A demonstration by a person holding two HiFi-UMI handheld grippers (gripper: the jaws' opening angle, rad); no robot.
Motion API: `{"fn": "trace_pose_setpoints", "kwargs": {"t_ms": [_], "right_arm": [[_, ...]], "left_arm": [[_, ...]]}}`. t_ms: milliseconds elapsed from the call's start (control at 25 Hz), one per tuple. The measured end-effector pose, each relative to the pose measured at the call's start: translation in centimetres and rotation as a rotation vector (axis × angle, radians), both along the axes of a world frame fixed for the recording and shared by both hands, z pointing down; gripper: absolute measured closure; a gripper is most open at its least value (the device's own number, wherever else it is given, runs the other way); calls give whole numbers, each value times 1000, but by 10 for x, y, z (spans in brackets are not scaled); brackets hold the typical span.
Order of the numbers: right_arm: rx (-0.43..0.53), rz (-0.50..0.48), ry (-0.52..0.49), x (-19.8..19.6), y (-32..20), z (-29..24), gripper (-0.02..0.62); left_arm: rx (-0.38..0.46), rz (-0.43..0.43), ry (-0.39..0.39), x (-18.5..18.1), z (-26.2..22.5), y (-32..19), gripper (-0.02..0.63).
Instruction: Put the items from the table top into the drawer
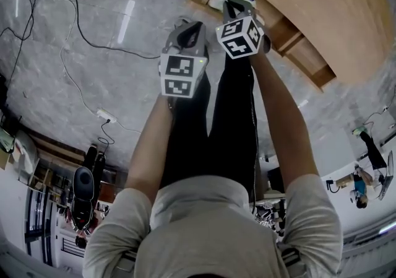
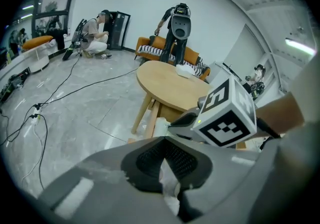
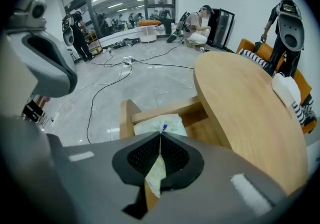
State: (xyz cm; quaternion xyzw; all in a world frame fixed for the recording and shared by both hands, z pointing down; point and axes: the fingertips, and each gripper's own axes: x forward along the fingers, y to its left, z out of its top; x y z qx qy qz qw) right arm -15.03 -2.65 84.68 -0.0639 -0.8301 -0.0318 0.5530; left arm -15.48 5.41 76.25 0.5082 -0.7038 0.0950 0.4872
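Right gripper [image 3: 160, 134] jaws together, empty, poised above pale flat packet [image 3: 152, 124] lying in open wooden drawer [image 3: 126, 118] under round wooden surface [image 3: 240, 108]. Left gripper [image 2: 163, 139] jaws together, just beside right. White soft bundle [image 3: 286, 88] on surface's far edge.

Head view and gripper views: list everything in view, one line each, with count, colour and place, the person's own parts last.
table: one, light wood, beside the grippers
drawer: one, wood, open under table
drawer item: one, white, in drawer
table item: one, white, table's far edge
sofa: one, orange, behind table
cables: several, dark, on grey floor
bystanders: at least three, colours mixed, far across room
trousers: one pair, black, under grippers
left gripper: one, grey, shut, near drawer
right gripper: one, grey, shut, pointing at drawer
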Motion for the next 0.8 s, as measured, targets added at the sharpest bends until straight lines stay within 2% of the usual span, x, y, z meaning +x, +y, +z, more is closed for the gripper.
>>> {"fn": "trace_pose_setpoints", "kwargs": {"t_ms": [280,440,520,640,760,800], "right_arm": [[-15,7,-80,-8,4,16,580],[-20,-14,-113,-11,4,8,480],[-29,-7,-114,-10,2,-4,468],[-38,-2,-160,-12,1,-39,474],[-43,30,-252,-18,-1,-88,588],[-45,41,-285,-20,-2,-106,588]], "left_arm": [[0,-28,-10,-6,4,3,586],[9,-42,-18,-13,-1,0,586],[15,-32,-21,-11,-8,-2,586],[28,-26,-36,-10,-26,-5,586],[40,-58,-78,-16,-56,-7,586],[48,-74,-97,-19,-69,-9,586]]}}
